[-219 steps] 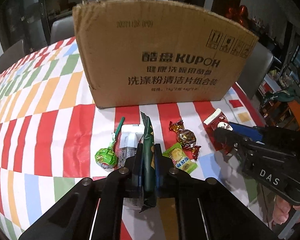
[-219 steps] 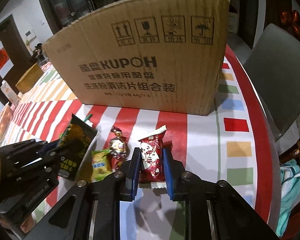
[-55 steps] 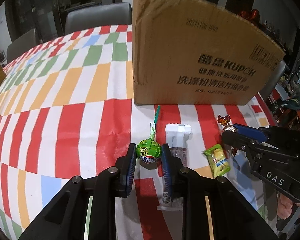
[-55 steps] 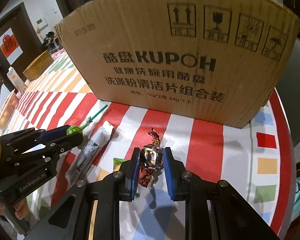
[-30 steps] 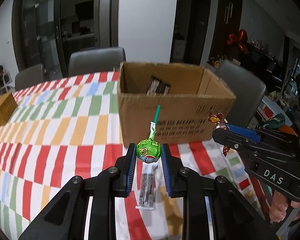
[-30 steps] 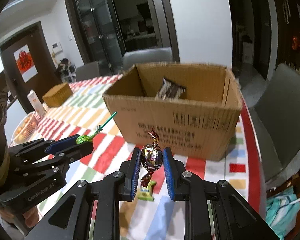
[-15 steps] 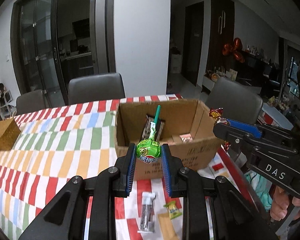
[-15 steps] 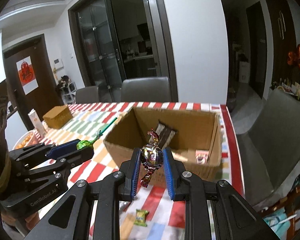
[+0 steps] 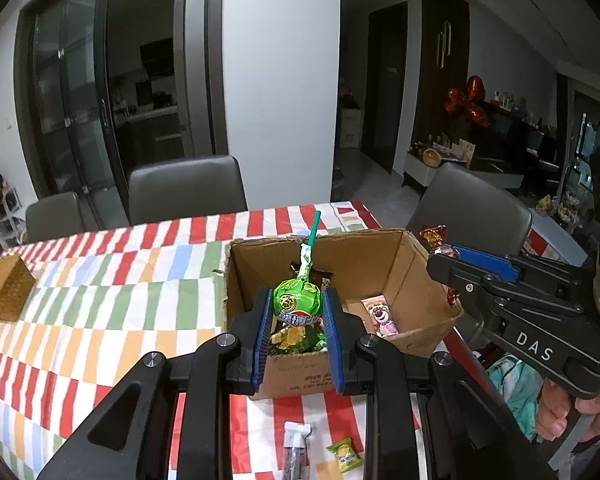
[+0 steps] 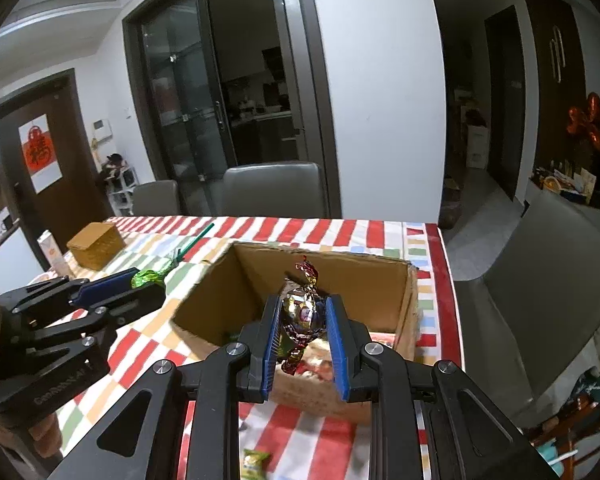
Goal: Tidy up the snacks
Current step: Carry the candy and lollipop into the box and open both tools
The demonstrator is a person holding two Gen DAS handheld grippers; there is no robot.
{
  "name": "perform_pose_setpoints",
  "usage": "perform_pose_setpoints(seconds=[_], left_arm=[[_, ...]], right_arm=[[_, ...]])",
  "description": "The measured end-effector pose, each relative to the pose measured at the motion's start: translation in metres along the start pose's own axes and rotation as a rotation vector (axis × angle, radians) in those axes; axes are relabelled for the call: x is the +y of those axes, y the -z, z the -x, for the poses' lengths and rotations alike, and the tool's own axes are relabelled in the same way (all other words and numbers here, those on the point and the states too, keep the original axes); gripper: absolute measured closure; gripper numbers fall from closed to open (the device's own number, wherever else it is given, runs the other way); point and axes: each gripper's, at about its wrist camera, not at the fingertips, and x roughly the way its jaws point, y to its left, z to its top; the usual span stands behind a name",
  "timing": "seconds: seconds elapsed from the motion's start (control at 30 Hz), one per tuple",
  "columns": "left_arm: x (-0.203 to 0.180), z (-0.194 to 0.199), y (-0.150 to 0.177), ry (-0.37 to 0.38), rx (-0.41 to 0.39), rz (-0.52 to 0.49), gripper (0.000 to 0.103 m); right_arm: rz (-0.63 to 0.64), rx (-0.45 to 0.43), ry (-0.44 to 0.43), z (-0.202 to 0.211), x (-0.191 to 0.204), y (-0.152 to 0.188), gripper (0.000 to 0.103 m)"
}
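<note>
A green-wrapped lollipop (image 9: 298,304) is held by its round head between the fingers (image 9: 262,330) of the left gripper (image 9: 296,334), its green stick pointing up and away. A foil-wrapped candy (image 10: 302,312) is pinched at its middle by the narrow-set fingers of the right gripper (image 10: 304,340). Both are carried in the air above the near wall of the open cardboard box (image 9: 416,258), which stands near the counter's (image 9: 100,292) right edge. Other packets are seen lying inside the box. A long bar wrapper (image 9: 296,446) and a small green packet (image 9: 346,450) lie on the counter in front of the box.

Both sweets are judged light. The lollipop head is probably hard and round, so it could roll out of a slack grip; a hold across its widest part is best kept. The foil candy is crinkly and slippery at its twisted ends, so its firm middle is the better place to be gripped.
</note>
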Motion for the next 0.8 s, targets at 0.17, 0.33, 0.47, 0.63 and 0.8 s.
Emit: perform_pose_setpoints(seconds=[0.17, 0.33, 0.47, 0.63, 0.8], left_arm=[[0.003, -0.022, -0.006, -0.003, 0.035, 0.013, 0.078], [0.006, -0.041, -0.011, -0.045, 0.052, 0.003, 0.070], [0.007, -0.037, -0.006, -0.074, 0.044, -0.005, 0.066], [0.001, -0.019, 0.008, -0.106, 0.019, -0.056, 0.063], [-0.001, 0.003, 0.027, -0.102, 0.008, -0.055, 0.062]], right_arm=[[0.004, 0.017, 0.015, -0.013, -0.005, -0.003, 0.079], [0.019, 0.035, 0.031, -0.027, -0.007, -0.009, 0.078], [0.001, 0.052, 0.046, -0.031, -0.008, -0.005, 0.062], [0.011, 0.043, 0.035, -0.019, -0.005, 0.008, 0.062], [0.027, 0.031, 0.005, -0.003, 0.007, 0.021, 0.062]])
